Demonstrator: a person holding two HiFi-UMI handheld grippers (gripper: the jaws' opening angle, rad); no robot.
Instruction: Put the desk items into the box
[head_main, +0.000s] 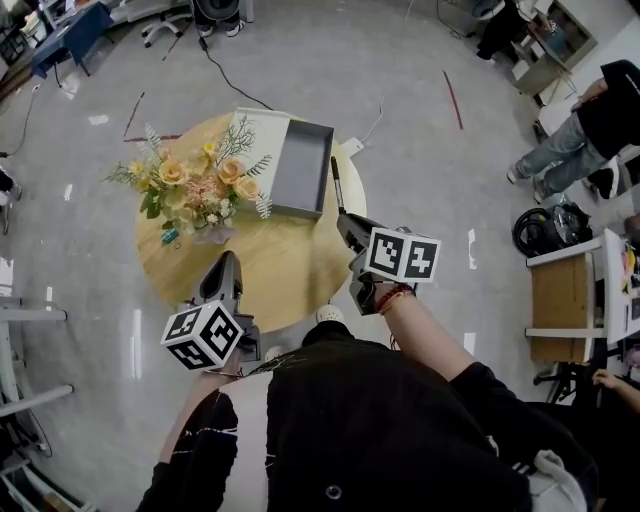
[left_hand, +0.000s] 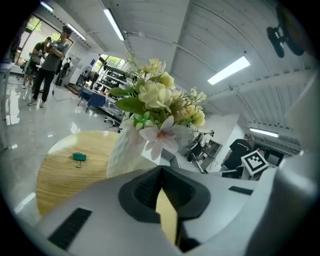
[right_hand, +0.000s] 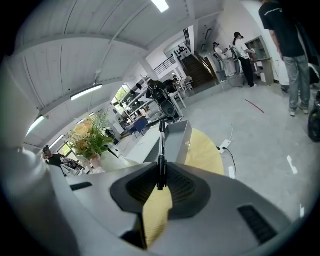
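On the round wooden table (head_main: 285, 270) an open grey box (head_main: 305, 165) stands at the far edge, its white lid (head_main: 255, 140) beside it on the left. My right gripper (head_main: 345, 220) is shut on a black pen (head_main: 335, 185) that points toward the box's right wall. The right gripper view shows the pen (right_hand: 161, 145) upright between the jaws (right_hand: 160, 175), with the box (right_hand: 177, 140) just behind it. A green binder clip (head_main: 170, 237) lies left of the flower vase (head_main: 195, 190). My left gripper (head_main: 228, 260) hovers over the near table, shut and empty (left_hand: 161, 172); it sees the clip (left_hand: 79, 157).
The flower bouquet (left_hand: 160, 100) in its white vase (left_hand: 127, 150) fills the table's left half. A power strip (head_main: 352, 147) and cable lie on the floor behind the table. A person (head_main: 590, 130) and a wooden shelf (head_main: 565, 290) are off to the right.
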